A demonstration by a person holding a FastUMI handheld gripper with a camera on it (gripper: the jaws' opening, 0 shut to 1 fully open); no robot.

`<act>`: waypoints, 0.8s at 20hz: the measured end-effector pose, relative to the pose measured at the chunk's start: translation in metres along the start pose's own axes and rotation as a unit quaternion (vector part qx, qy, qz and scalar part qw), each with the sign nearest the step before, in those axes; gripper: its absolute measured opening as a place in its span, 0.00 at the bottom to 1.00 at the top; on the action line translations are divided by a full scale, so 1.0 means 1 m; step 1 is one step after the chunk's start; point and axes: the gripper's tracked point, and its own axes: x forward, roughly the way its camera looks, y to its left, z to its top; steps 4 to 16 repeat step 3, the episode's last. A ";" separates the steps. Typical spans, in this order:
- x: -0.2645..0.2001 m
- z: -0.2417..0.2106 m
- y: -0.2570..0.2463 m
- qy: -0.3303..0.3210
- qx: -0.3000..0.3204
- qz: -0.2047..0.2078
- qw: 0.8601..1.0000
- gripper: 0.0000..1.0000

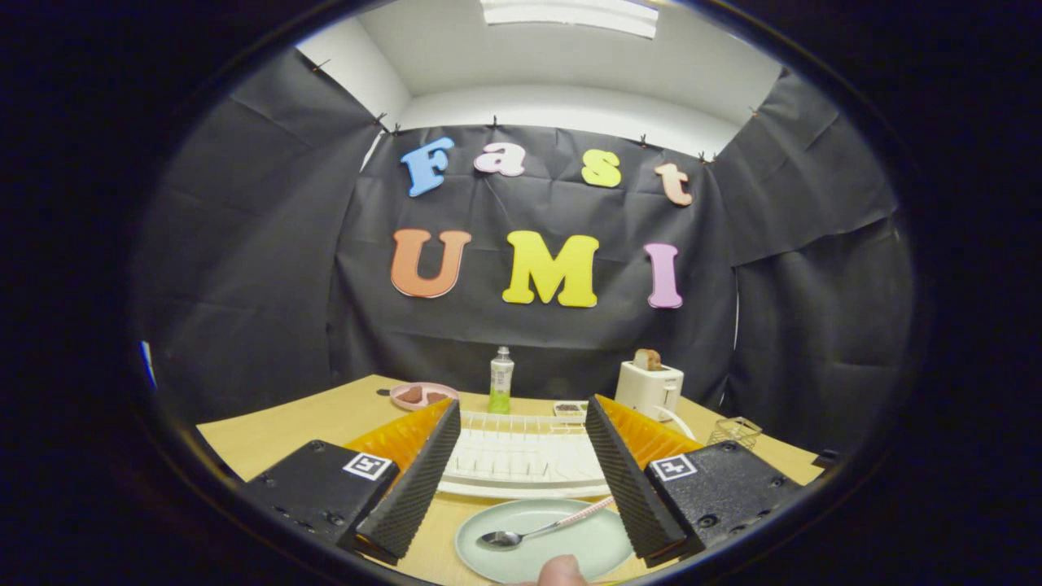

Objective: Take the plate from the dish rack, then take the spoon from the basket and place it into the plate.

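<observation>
The spoon (pixel 537 531) already lies in the plate (pixel 598 549); the gripper (pixel 521 541), fingers apart and empty, should lift straight clear.

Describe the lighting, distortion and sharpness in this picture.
Gripper view: strong fisheye bending of the table edge; bright ceiling light overhead, slight glare on the spoon bowl; plate and open gripper sharp, bottle and toaster softer.

Plate's (pixel 570 545) near rim cut off

Wooden table (pixel 269 435) with plate (pixel 598 547), rack (pixel 521 460)
</observation>
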 end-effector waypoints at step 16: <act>-0.015 0.011 0.000 -0.015 -0.001 -0.001 1.000 1.00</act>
